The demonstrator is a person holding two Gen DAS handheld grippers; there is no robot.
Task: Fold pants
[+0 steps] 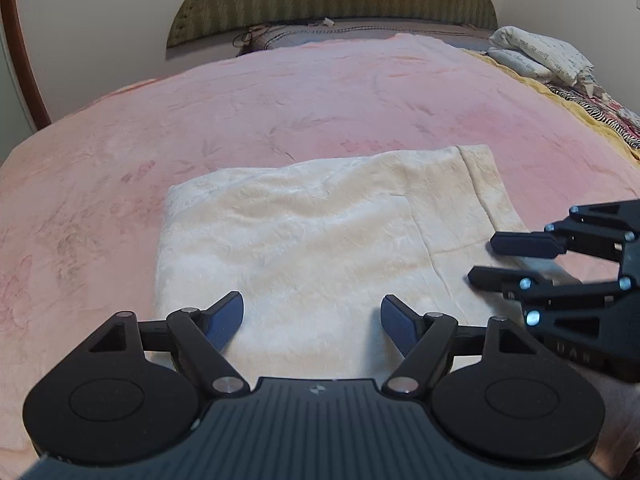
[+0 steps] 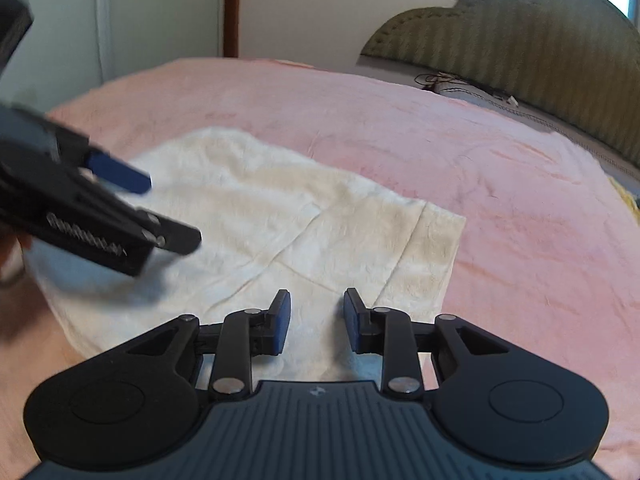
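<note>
Two spread, empty tools — left hand-held gripper (image 1: pixel 312 320), right hand-held gripper (image 2: pixel 316 320) — above folded cream pants (image 1: pixel 312 232); no legible writing.

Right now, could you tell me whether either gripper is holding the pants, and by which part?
Nothing is held. The left gripper and right gripper are both open above the folded cream pants on the pink blanket.

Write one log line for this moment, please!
cream fleece pants: folded, on pink blanket | left hand-held gripper: open | right hand-held gripper: open
</note>
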